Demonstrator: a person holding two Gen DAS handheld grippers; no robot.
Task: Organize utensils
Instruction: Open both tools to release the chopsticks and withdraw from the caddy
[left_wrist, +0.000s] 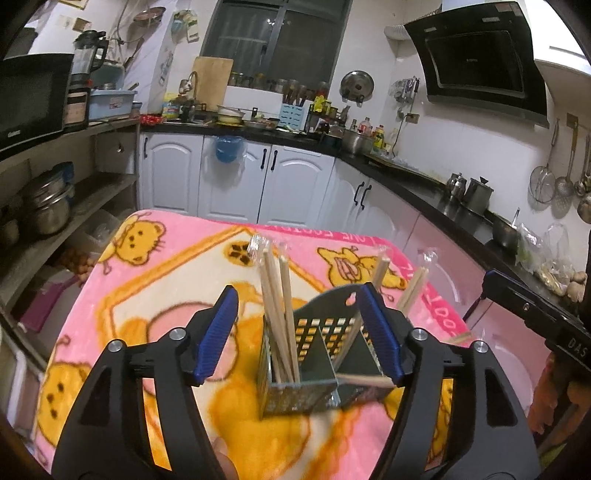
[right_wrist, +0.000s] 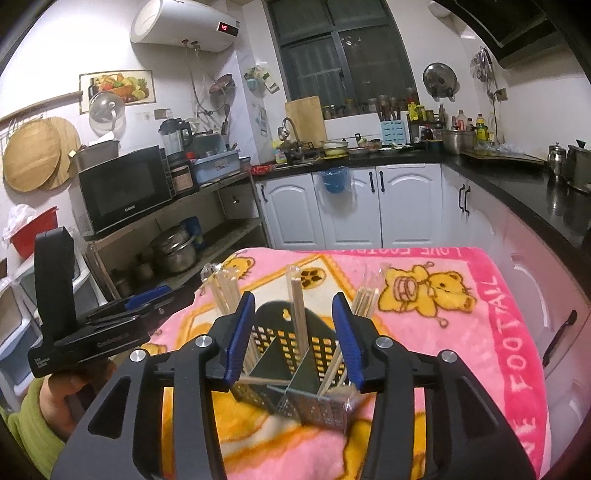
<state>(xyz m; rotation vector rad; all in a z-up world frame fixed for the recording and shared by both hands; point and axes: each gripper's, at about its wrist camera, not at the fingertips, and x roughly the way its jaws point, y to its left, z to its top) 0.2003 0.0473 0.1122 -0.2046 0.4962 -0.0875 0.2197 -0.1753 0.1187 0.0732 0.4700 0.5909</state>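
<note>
Both our grippers, left gripper and right gripper, hang with fingers apart, empty, just short of the holder with upright chopsticks.

Right gripper jaws apart, blue pads either side of perforated metal utensil holder, nothing pinched. Holder upright on pink bear blanket, nr front-middle, w/ inner dividers. Wrapped chopsticks standing in compartments: one bunch leaning left, pair centre, bunch leaning right. One stick lying across holder's front rim. Left gripper at blanket's left edge, held by hand w/ green sleeve; open/closed unclear.
</note>
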